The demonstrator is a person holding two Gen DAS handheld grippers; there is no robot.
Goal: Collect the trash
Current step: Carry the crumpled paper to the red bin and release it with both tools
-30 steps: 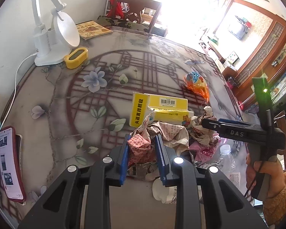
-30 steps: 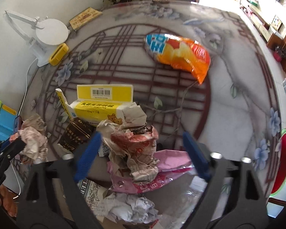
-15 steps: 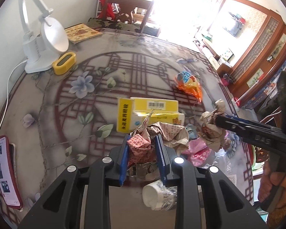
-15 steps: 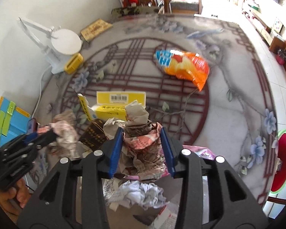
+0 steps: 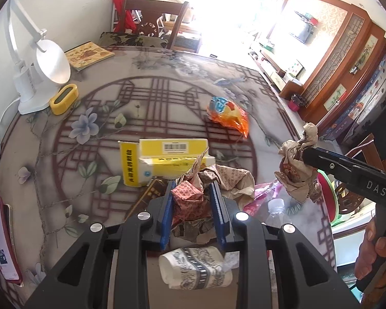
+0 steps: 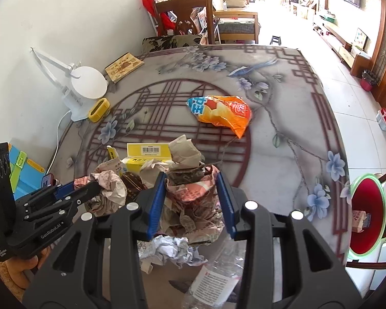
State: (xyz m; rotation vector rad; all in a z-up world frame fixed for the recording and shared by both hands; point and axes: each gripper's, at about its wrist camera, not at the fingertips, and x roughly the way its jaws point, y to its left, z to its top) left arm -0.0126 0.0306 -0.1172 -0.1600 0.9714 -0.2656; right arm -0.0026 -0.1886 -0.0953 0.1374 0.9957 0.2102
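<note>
Left gripper: left gripper (image 5: 193, 206) has its blue pads pressed on a crumpled red-printed paper wad (image 5: 189, 197), held clear of the table.
Right gripper: right gripper (image 6: 190, 200) is clamped on a bigger brown-and-pink paper wad (image 6: 190, 193); loose tails hang under the pads.
Trash left on table: yellow carton (image 5: 164, 159), flap open, mid-table; orange snack bag (image 6: 221, 114) lying alone farther back; pink wrapper (image 5: 263, 193), clear plastic bottle (image 6: 213, 275), white crumpled paper (image 6: 169, 251) and a squashed printed paper cup (image 5: 195, 267) in the heap at the near edge.
Bin: red bin with green rim (image 6: 366, 206), beside the table on the right gripper's side, below the tabletop.
Handling, paper wads: judged very light, soft and springy. They crush easily and dangling flaps may snag the heap, so grip through the dense middle, not a loose tail.
Handling, snack bag: likely slick film. Pinch a crinkled edge.
Handling, bottle: thin and slippery when flattened. The neck or cap looks the surest hold.
Handling, carton: stiff but hollow. Take it across the narrow side.
Not trash: white desk lamp (image 5: 33, 77), yellow clock (image 5: 64, 99), phone (image 5: 0, 239).
</note>
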